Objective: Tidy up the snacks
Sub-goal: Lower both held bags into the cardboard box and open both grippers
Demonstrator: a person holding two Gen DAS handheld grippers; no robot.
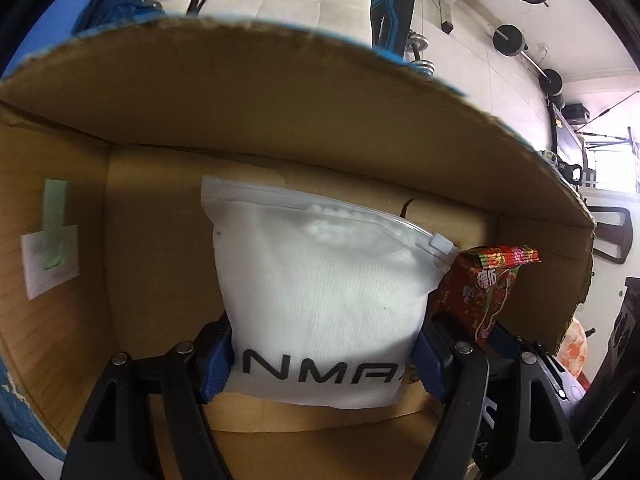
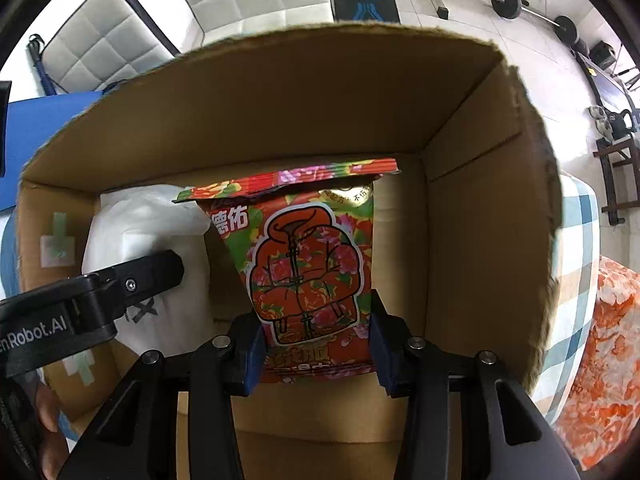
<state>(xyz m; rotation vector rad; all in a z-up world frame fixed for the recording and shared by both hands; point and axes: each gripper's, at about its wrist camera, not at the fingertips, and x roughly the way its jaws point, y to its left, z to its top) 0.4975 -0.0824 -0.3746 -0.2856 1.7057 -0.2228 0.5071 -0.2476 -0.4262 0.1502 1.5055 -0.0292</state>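
Currently you are placing: left gripper (image 1: pixel 320 364) clamps the white zip-top pouch (image 1: pixel 320 280), right gripper (image 2: pixel 316 354) clamps the red floral snack packet (image 2: pixel 308 264), both inside the brown cardboard box (image 2: pixel 280 112). Next, lower and release.

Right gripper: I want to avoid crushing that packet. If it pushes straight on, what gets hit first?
The right gripper is shut on the red snack packet, so the packet leads. Ahead is probably the cardboard box inner wall or floor; depth is unclear.

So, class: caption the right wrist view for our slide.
Right gripper holds a red floral snack packet inside the cardboard box.
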